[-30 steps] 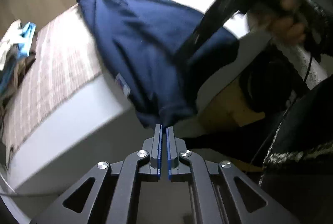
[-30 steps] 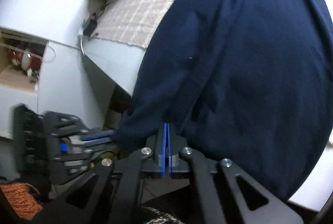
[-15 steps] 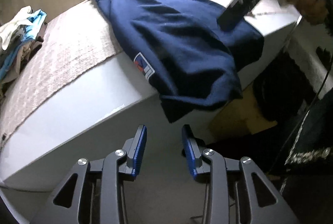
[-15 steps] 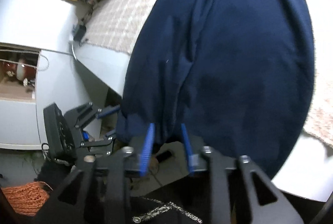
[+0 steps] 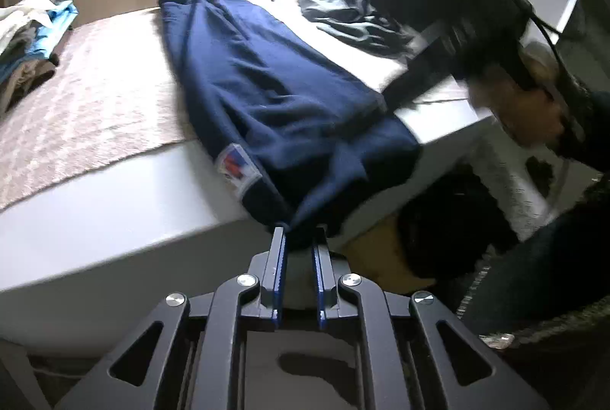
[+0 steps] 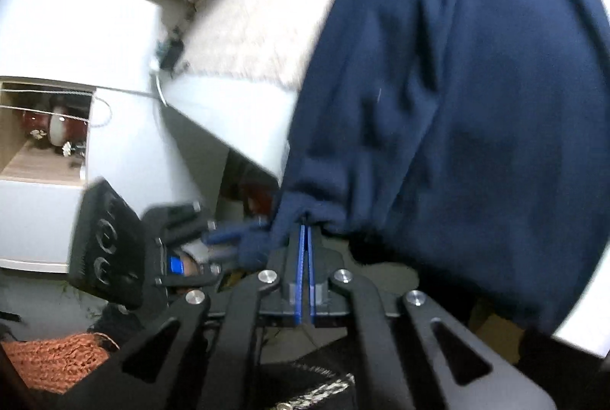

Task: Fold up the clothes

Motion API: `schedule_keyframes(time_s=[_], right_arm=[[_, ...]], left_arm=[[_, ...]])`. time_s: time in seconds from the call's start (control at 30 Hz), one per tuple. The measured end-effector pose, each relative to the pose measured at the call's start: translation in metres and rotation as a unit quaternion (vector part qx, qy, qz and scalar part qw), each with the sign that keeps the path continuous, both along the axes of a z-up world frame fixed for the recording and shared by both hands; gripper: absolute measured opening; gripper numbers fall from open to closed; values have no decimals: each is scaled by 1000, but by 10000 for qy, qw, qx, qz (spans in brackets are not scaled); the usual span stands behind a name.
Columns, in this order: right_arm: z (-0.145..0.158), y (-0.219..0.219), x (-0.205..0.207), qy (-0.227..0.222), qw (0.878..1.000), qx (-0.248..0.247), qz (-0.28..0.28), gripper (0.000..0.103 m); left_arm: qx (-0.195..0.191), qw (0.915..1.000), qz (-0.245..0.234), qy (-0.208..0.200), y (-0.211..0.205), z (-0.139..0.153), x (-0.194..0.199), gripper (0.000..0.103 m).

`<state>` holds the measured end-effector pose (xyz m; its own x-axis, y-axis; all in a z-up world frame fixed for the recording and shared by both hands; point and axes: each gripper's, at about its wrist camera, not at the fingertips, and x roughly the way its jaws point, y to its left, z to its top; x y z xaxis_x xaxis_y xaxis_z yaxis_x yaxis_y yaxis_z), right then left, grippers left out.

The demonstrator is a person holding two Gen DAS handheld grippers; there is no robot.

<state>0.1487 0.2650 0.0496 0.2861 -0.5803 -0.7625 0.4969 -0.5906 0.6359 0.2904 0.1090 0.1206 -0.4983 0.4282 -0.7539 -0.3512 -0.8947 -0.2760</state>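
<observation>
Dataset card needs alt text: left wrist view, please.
The left gripper looks down its blue-padded jaws as they close on the near hem of a navy blue sweatshirt draped over the edge of a white table. A beige woven mat lies beside it, and the right gripper reaches in, blurred.

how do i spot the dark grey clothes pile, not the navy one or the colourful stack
Start at the white table, where the navy garment runs down the middle. Past it, at the far end near the bright window, lies the grey pile. It is crumpled and dark grey-green, whereas the colourful stack sits at the opposite side.
</observation>
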Motion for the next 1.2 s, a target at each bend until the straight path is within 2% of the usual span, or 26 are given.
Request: schedule_keyframes(time_s=[0.17, 0.23, 0.33, 0.37, 0.43, 0.53, 0.57, 0.63, 0.67, 0.7, 0.83, 0.93, 1.03, 1.13, 1.2], right_arm=[[32, 21, -19, 346, 9991, -106, -214, 2], [33, 23, -19, 238, 9993, -135, -241, 2], [28, 21, -15, 134, 9996, -162, -210, 2], [27, 22, -15, 79, 9996, -188, -197, 2], [26, 25, -16, -26, 9995, -251, -166, 2], [32, 19, -16, 46, 9993, -346, -149, 2], [36, 18, -17, 87, 9991, -380, -141, 2], [43, 16, -19, 163, 9988, -434, -128, 2], [45, 14, -20, 189, 9988, -436, -126, 2], [47, 12, -21, 216, 9987, -438, -124, 2], [49, 8, -20, 216, 9989, -405, -126, 2], [42, 9, -14, 56, 9992, -365, -164, 2], [19, 10, -1, -197, 9996, -180, -119, 2], [-24, 5, 15, -59, 9981, 599, 116, 2], [-48, 7, 19, -257, 9944, 1009, 182, 5]], left_arm=[[-387, 9992, -98, 74, 7, -2, 1, 20], [-610, 9980, 43, 128, 6, -3, -3, 28], [-685, 9971, 124, 305, 6, -4, -7, 36], [-713, 9967, 145, 364, 6, -3, -7, 43], [-754, 9961, 76, 450, 9, -2, -11, 44], [-564, 9971, 46, 516, 12, -2, -21, 43], [-493, 9973, 37, 543, 14, -2, -25, 42], [-385, 9977, 21, 550, 17, -3, -30, 26], [-382, 9978, 35, 537, 19, -4, -30, 11], [-377, 9979, 51, 530, 21, -4, -31, 4], [-343, 9972, 187, 637, 14, 1, -22, 3], [-585, 9954, 401, 642, 6, 8, -3, 3], [-509, 9950, 669, 547, -6, 9, 14, 3], [-502, 9951, 831, 166, -12, -18, 18, 3], [-918, 9924, 786, -248, -8, -44, 13, 1]])
